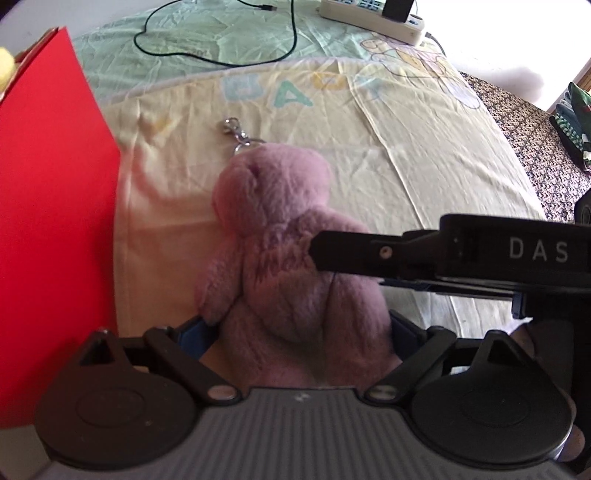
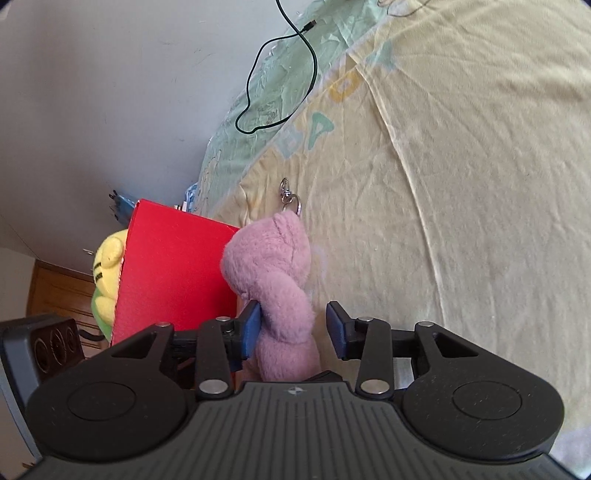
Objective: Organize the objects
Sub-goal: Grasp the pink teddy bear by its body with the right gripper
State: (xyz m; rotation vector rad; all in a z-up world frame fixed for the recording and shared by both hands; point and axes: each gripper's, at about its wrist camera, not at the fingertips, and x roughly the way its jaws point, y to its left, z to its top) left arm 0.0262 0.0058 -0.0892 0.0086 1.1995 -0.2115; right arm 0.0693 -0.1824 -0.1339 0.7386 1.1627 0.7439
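A pink plush bear (image 1: 280, 236) with a metal keyring clip (image 1: 234, 129) stands upright between my left gripper's (image 1: 299, 326) blue pads, which are shut on its lower body. My right gripper (image 1: 325, 251) reaches in from the right across the bear's middle. In the right wrist view the bear (image 2: 273, 266) sits between the right gripper's (image 2: 294, 325) blue pads. The left pad (image 2: 252, 328) touches the plush and a gap shows at the right pad (image 2: 337, 328), so this gripper is open. A red box (image 1: 55, 221) stands just left of the bear.
A yellow plush (image 2: 107, 266) sticks out of the red box (image 2: 177, 273). The yellow and green bedsheet (image 1: 369, 155) lies underneath. A black cable (image 1: 221, 44) and a white power strip (image 1: 373, 18) lie at the far end. Clothes (image 1: 576, 122) are piled at the right.
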